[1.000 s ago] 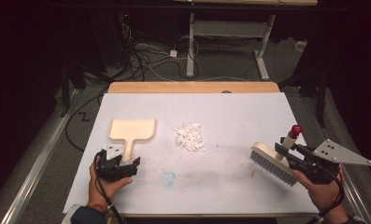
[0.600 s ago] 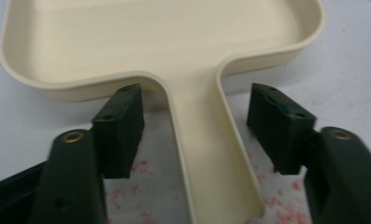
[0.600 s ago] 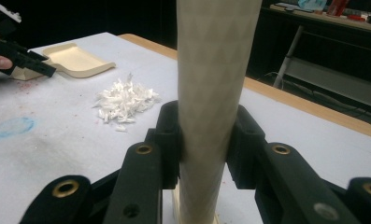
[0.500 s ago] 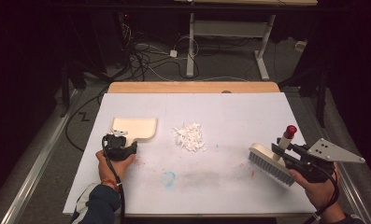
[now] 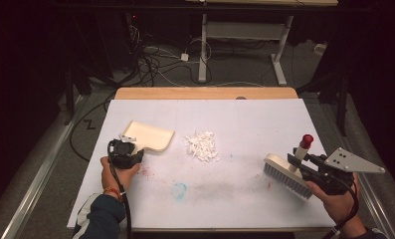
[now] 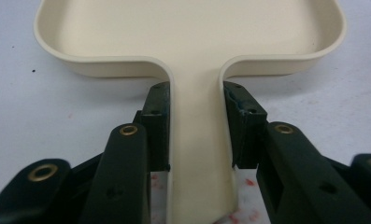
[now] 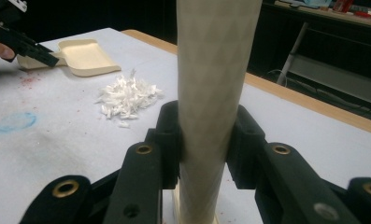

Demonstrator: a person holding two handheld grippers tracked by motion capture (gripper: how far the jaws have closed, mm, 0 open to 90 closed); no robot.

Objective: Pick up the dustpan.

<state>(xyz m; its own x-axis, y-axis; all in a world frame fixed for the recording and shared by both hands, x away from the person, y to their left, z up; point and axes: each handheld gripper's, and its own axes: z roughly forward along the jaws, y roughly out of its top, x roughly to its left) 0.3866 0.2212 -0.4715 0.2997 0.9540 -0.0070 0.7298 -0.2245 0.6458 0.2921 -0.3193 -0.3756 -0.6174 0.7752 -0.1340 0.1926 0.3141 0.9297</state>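
Two tools in hand. Left gripper (image 6: 196, 140), jaws just closed, pinches dustpan (image 5: 150, 136) handle at table (image 5: 245, 109) left. Right gripper (image 7: 204, 144) clamps brush (image 5: 287, 175) handle, brush at right. Paper scraps (image 5: 201, 146) piled between, unswept. Sweeping not yet begun.

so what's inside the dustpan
Nothing: the dustpan tray looks bare cream plastic in the left gripper view, with the paper scraps piled on the table beside it. The fingers cover the sides of its handle, and its underside is hidden.
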